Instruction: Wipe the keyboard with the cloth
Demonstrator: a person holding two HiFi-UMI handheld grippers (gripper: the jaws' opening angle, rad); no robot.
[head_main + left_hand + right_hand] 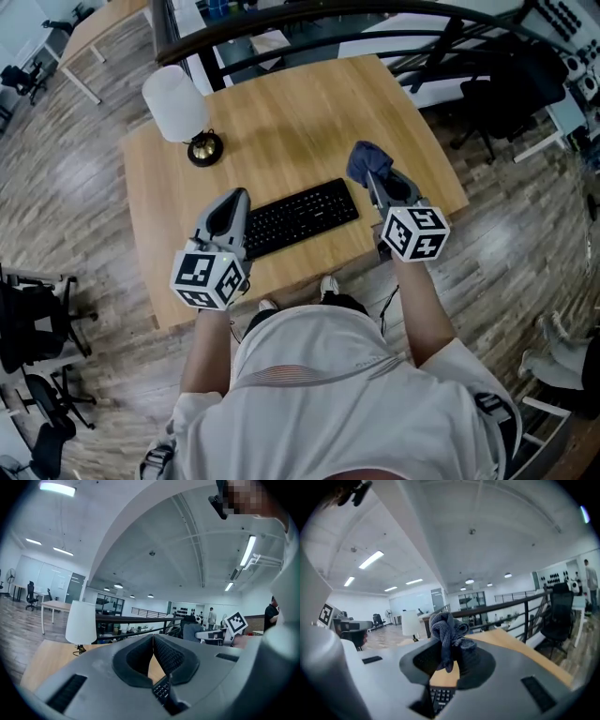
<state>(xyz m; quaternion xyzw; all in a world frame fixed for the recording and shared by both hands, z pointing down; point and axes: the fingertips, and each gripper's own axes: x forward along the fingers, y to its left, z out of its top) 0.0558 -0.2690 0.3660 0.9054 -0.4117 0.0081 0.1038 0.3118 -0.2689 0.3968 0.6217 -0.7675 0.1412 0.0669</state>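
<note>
Table (281,122) | keyboard (300,217) near front edge | left gripper (242,195) jaws together | right gripper (379,180) pinches cloth (362,159)

The person wears a white short-sleeved shirt (347,394) with a thin reddish stripe across the back, and pale shoes (328,284). The left gripper (238,197) and right gripper (379,184) are grey shells with black pads, each carrying a black-and-white marker cube (209,275).
</note>
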